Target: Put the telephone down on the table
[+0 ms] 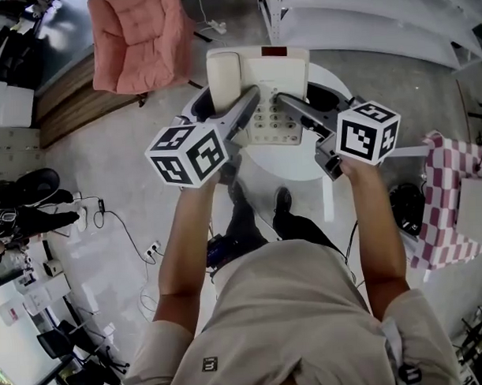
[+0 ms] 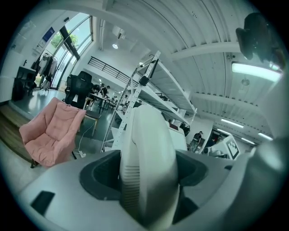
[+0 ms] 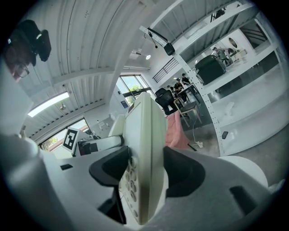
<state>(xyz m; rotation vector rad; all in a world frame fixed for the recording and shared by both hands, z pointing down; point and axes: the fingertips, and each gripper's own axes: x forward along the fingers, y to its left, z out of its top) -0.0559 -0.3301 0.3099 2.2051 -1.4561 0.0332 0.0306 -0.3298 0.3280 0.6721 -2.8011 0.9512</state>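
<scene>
The person stands over a small round white table [image 1: 294, 164] with both bare forearms stretched forward and down, roughly parallel, the left forearm [image 1: 182, 241] and the right forearm [image 1: 378, 222] each ending behind a marker cube. From the cubes the two grippers angle inward towards each other, so their tips nearly meet over the middle of the table. Between them they hold a cream telephone [image 1: 278, 72], one gripper on each side of it. The left gripper [image 1: 248, 101] comes in from the near left, and its jaws are clamped on the handset [image 1: 223, 78], which lies along the left side of the telephone; in the left gripper view the rounded handset fills the gap between the jaws and touches both. The right gripper [image 1: 280, 101] comes in from the near right with its jaws closed on the body of the telephone just beside the keypad [image 1: 272, 122]; in the right gripper view the body shows edge-on between the jaws, with the buttons facing the left one. The telephone sits over the far half of the table, and its far edge reaches past the table's rim. From here I cannot tell whether its underside touches the table top. A pink armchair [image 1: 137, 37] stands on the floor well beyond the table to the left, white shelving [image 1: 361, 18] runs behind it to the right, and a red-and-white checked cloth [image 1: 446, 200] lies off to the person's right.
</scene>
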